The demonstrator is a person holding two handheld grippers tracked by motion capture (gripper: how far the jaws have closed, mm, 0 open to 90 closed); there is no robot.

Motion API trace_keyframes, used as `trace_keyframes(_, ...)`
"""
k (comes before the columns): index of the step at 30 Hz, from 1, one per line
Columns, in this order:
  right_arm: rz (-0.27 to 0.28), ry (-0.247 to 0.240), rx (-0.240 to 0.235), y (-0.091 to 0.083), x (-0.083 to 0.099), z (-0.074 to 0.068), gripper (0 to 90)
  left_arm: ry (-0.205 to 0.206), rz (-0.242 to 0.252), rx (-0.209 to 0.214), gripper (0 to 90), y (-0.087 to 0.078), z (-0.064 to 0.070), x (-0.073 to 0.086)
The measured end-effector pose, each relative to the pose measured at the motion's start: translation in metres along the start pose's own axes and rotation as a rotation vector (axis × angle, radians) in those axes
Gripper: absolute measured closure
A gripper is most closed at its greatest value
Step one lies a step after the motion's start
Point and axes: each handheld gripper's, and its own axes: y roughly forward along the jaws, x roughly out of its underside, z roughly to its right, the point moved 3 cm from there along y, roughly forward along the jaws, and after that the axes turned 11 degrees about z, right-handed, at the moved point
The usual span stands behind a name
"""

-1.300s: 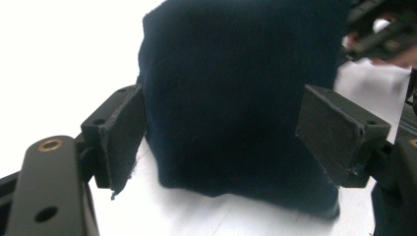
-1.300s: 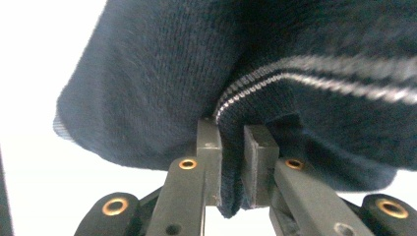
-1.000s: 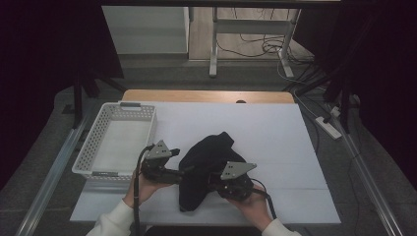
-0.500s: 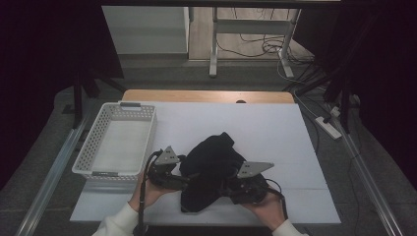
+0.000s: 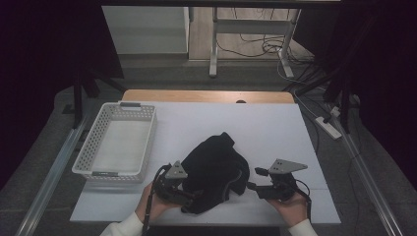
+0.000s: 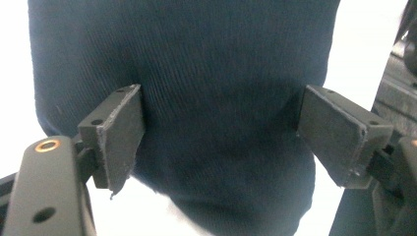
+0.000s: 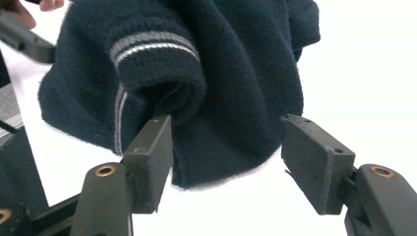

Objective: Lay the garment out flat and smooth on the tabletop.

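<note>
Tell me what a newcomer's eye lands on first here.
The dark sweater heaped near the table's front edge, with a grey-striped cuff in the right gripper view. The left tool is against its near edge, jaws open around the knit; the right tool is open beside it. A white basket sits at left.

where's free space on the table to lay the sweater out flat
The widest bare patch of the table lies behind the sweater, from the basket across to the right edge. The basket is empty too. The near edge is crowded: the left gripper and right gripper flank the sweater there, both open.
</note>
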Motion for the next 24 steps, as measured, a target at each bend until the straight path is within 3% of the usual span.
trace_keyframes(11, -0.03, -0.001, 0.001, 0.009, 0.005, 0.003, 34.7, -0.021, -0.061, 0.006, 19.2, 0.0, 0.005, 0.017)
trace_keyframes(15, -0.039, -0.012, -0.005, 0.014, 0.005, 0.001, 34.7, -0.021, -0.111, 0.022, 20.2, 0.006, 0.008, 0.025)
trace_keyframes(17, -0.036, -0.014, -0.012, 0.017, 0.004, -0.001, 34.7, -0.016, -0.123, 0.014, 29.0, 0.009, 0.008, 0.027)
trace_keyframes(18, -0.033, -0.014, -0.019, 0.019, 0.003, -0.002, 34.7, -0.013, -0.128, 0.008, 29.0, 0.011, 0.008, 0.027)
trace_keyframes(20, -0.036, -0.024, -0.029, 0.025, 0.002, -0.006, 34.7, 0.006, -0.13, -0.01, 40.7, 0.013, 0.008, 0.029)
trace_keyframes(21, -0.048, -0.039, -0.045, 0.032, 0.002, -0.01, 34.6, 0.012, -0.13, -0.018, 51.7, 0.012, 0.007, 0.028)
trace_keyframes(22, -0.053, -0.048, -0.052, 0.036, 0.002, -0.012, 34.7, 0.005, -0.128, -0.02, 57.4, 0.011, 0.006, 0.028)
trace_keyframes(23, -0.053, -0.048, -0.052, 0.036, 0.002, -0.012, 34.7, 0.0, -0.123, -0.018, 57.4, 0.01, 0.004, 0.027)
trace_keyframes(24, -0.063, -0.061, -0.062, 0.041, 0.002, -0.016, 36.5, -0.003, -0.115, -0.008, 68.8, 0.008, 0.003, 0.027)
